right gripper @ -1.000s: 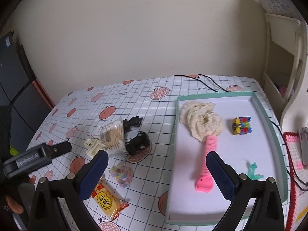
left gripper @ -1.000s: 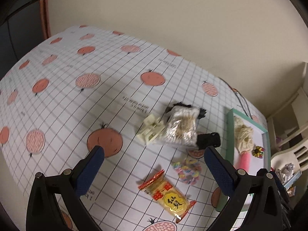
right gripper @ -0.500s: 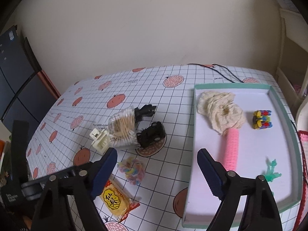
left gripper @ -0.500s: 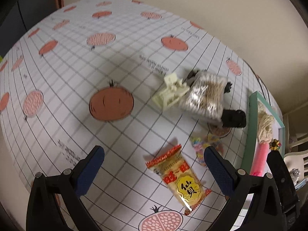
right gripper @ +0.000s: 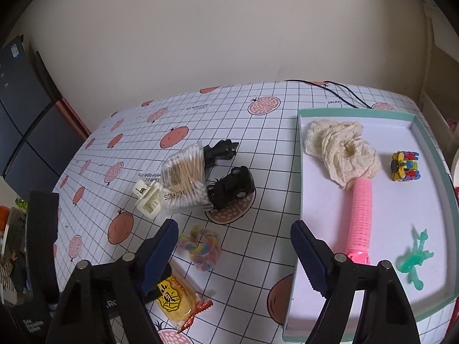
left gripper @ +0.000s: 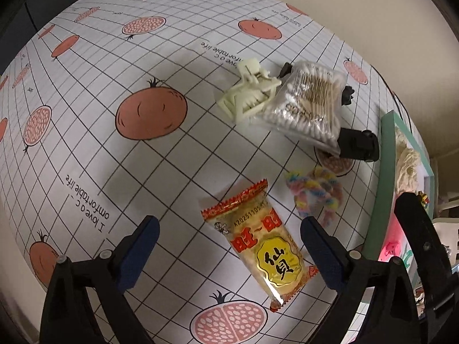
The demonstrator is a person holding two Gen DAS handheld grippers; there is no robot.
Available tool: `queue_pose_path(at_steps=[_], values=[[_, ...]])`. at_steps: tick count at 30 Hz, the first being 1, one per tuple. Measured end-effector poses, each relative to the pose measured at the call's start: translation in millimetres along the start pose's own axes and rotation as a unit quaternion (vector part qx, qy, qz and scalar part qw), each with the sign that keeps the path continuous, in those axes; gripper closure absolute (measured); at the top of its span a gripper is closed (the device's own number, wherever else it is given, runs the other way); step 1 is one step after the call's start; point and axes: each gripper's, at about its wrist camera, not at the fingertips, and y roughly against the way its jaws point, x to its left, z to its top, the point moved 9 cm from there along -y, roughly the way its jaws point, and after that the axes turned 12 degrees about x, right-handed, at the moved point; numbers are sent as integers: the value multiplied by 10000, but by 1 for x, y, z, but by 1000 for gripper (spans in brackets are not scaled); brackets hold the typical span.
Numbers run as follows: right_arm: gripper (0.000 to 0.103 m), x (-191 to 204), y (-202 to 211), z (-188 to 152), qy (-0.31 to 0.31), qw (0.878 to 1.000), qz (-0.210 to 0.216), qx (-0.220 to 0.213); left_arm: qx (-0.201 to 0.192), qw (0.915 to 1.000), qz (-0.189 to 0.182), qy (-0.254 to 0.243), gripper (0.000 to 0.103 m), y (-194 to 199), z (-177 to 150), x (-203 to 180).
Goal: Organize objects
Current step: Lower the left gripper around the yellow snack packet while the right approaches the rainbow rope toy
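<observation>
Claw work first: left claw spread wide and holding nothing, hovering low over the counter, with the yellow snack packet lying flat right between its two blue pads. Just beyond that, ahead and to the right, a pastel braided hair tie; farther ahead, a cream hair clip touching a bag of cotton swabs, with a black toy car at the bag's right edge and a second black piece poking out behind it. Right claw likewise wide and empty, held higher, the hair tie just ahead of its left pad and the green-rimmed tray reaching past its right pad. Already resting in the tray: cream lace scrunchie, pink roller, multicoloured block toy, small green figure. Roughly four items sorted, then, and six or so left loose on the counter. Snack packet most likely next for the left claw, judging from the straddle.
</observation>
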Motion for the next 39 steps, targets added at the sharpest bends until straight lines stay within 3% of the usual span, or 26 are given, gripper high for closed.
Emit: queue_pose_path(at_steps=[4,6,14,17,24,27,39], values=[[21,1,-4,-1,6,10000,9,54,27,10000,36,-12,5,-2,-2,-3],[21,1,-8,-3,12,9999,4,103,60,10000,35,-19,13,-3,-1,-3],[21,1,-9,-4,15,9999,3,134,143,9999,35,-47,15,-8,-5,-5],[21,2,-9,-4,25,9999,-1,141,174,9998,10,-80,22,-9,-5,-7],[21,3,-10,-5,12,9999,-9,145,181,9997,35,-128,25,-14,4,-17],[21,3,-10,-5,9,9999,-6,151,145,9997,82,-175,32,-14,5,-17],[21,4,-14,-6,-20,9998,7,186,100,9995,121,-268,40,-16,12,-19]])
